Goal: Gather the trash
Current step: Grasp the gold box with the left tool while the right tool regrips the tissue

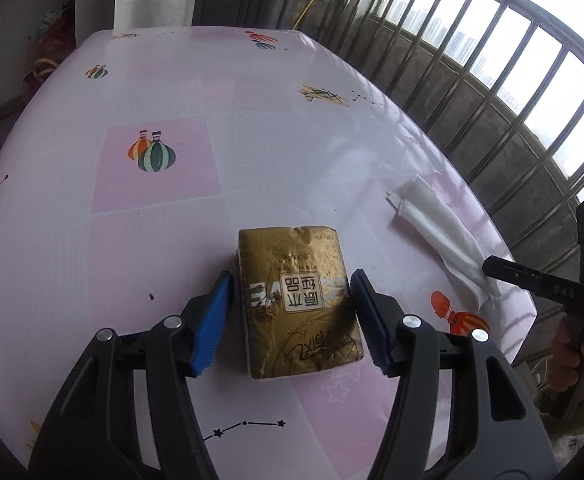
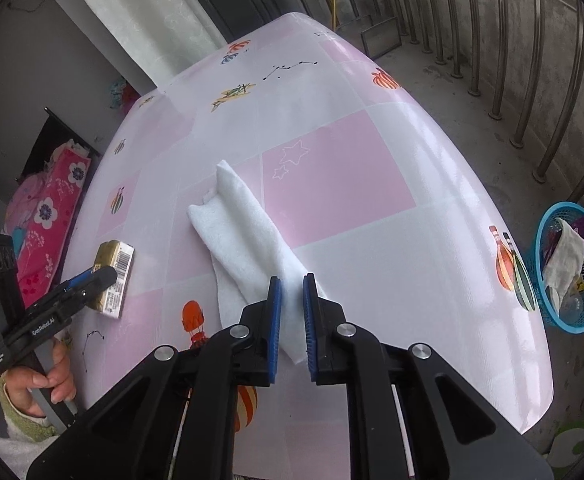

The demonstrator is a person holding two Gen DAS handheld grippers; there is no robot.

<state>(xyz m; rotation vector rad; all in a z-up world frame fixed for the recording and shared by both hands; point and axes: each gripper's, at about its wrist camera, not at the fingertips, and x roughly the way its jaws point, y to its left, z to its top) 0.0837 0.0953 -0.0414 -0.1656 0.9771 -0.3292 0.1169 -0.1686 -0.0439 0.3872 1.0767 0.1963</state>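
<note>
Table point(image 2: 332, 128) lies open beyond tissue pack point(image 1: 298, 300) and white cloth point(image 2: 248, 240).

The gold tissue pack point(image 1: 298, 304) bears "原木纯品" upside down; the left gripper point(image 2: 92, 278) reads "GenRobot.AI" along its side.

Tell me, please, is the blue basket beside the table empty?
No, the blue basket on the floor already holds a crumpled white tissue and a colourful printed wrapper.

Glossy pink-and-white plastic cloth over the surface point(image 1: 276, 92); crinkled shiny gold foil-like wrap on tissue pack point(image 1: 298, 300); soft, matt white cloth point(image 2: 248, 240); blue plastic mesh basket point(image 2: 540, 240).
</note>
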